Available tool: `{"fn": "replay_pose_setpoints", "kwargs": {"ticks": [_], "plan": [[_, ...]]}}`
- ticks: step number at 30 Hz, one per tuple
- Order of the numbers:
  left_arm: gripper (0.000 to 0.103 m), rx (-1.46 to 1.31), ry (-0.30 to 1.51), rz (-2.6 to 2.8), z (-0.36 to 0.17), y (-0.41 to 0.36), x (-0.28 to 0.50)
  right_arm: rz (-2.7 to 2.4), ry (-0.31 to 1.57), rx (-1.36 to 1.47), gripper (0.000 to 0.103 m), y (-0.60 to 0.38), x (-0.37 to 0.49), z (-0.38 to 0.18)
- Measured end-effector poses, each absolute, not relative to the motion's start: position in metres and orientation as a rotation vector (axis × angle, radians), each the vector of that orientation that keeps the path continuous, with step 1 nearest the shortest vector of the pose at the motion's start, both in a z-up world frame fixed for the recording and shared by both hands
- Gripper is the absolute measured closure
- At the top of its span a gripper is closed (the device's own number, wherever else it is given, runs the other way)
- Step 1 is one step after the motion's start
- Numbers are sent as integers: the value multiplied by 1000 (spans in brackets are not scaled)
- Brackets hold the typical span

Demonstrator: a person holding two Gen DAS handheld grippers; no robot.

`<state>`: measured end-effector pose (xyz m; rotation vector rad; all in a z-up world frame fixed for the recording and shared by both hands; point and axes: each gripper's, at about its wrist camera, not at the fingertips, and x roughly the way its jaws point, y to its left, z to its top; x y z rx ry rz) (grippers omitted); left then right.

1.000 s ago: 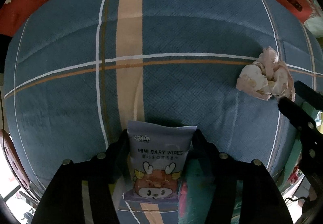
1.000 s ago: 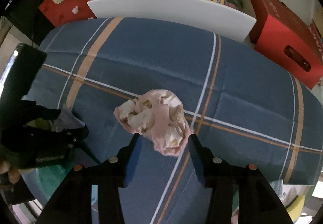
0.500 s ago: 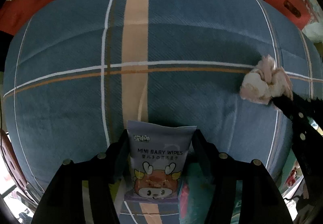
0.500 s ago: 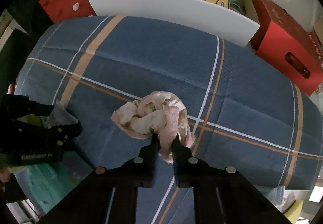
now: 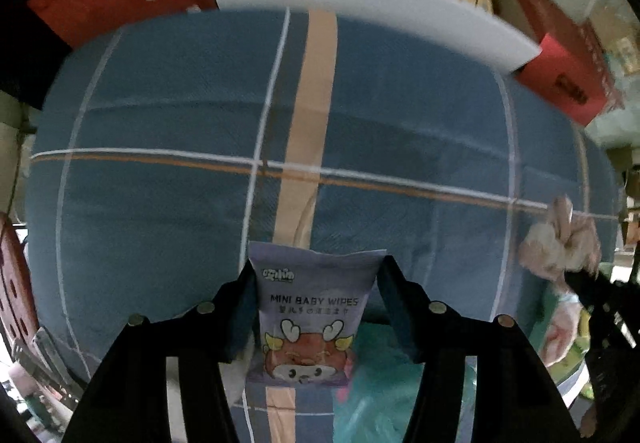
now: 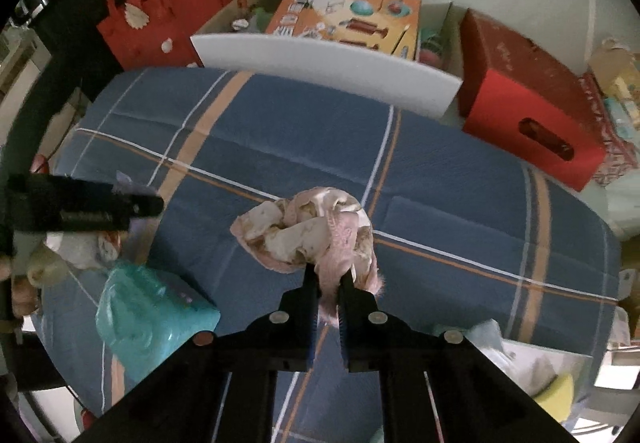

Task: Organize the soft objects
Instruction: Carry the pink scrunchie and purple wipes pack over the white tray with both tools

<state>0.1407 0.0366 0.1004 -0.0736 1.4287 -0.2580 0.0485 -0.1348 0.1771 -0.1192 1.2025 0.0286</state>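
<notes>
A blue plaid cushion [image 6: 440, 195] with orange and white stripes spreads below both my grippers. Behind it stands a white foam board [image 6: 320, 63], with a red box [image 6: 528, 123] to the right and a red tote bag [image 6: 160, 11] to the left. A teal plastic packet [image 6: 148, 315] lies on the cushion's near left part. My left gripper [image 5: 316, 307] is clamped on a pack of mini baby wipes [image 5: 310, 319], held upright above the cushion's near edge. My right gripper [image 6: 329, 283] is pinched tight on a pink scrunchie [image 6: 312, 235], over the cushion's middle.
</notes>
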Motion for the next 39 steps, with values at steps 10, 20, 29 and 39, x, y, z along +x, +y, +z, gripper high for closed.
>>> {"fn": "replay_pose_setpoints", "kwargs": {"ticks": [10, 20, 29, 39], "plan": [[44, -113, 1265, -254, 195, 49, 101, -6, 1145, -129, 94, -150, -9, 235], [44, -62, 1227, -350, 221, 19, 34, -8, 1095, -147, 94, -161, -75, 272], [44, 35, 1218, -449, 228, -32, -18, -13, 1078, -139, 94, -185, -122, 280], [44, 94, 1223, -532, 224, -96, -52, -67, 1091, -72, 94, -241, -156, 269]]}}
